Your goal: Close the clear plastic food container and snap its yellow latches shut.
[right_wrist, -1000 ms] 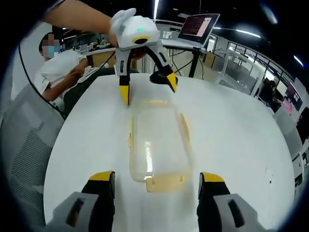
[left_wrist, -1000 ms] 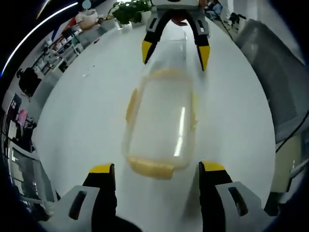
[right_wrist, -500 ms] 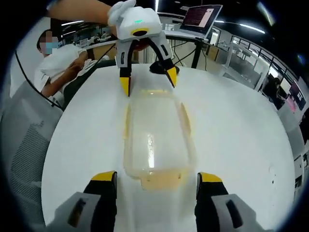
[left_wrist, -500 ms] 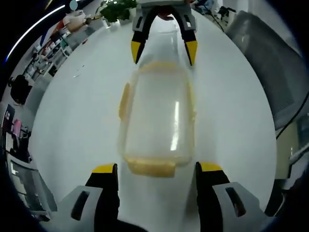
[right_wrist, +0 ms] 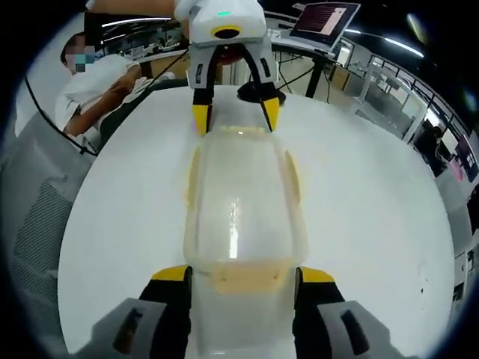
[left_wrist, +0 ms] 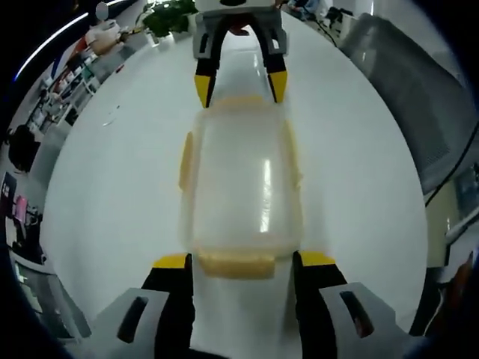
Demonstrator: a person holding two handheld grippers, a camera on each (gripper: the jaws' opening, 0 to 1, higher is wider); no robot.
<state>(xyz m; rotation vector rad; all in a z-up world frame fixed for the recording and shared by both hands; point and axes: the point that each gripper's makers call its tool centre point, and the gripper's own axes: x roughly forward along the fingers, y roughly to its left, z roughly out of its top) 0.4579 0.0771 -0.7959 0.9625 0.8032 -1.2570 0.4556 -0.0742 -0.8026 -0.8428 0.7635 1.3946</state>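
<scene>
A clear plastic container (left_wrist: 239, 187) with its lid on lies lengthwise on the white round table (left_wrist: 112, 179). Yellow latches sit on its long sides (left_wrist: 185, 161) and at both ends. My left gripper (left_wrist: 245, 262) is open, its jaws on either side of the near end latch (left_wrist: 236, 265). At the far end my right gripper (left_wrist: 239, 86) straddles the other end. In the right gripper view the same container (right_wrist: 243, 202) runs away from my open right gripper (right_wrist: 245, 274), whose jaws flank the end latch (right_wrist: 247, 278). The left gripper (right_wrist: 235, 118) stands open over the far end.
A person in a white shirt (right_wrist: 97, 97) sits beyond the table beside a grey mesh chair (right_wrist: 37, 217). A laptop (right_wrist: 322, 19) stands on a raised stand behind. A potted plant (left_wrist: 165, 15) and another mesh chair (left_wrist: 404, 82) lie past the table's edge.
Both grippers have moved in toward the container from opposite ends. Their jaws now flank the end latches, with the gaps slightly narrower. The container has stayed in place.
</scene>
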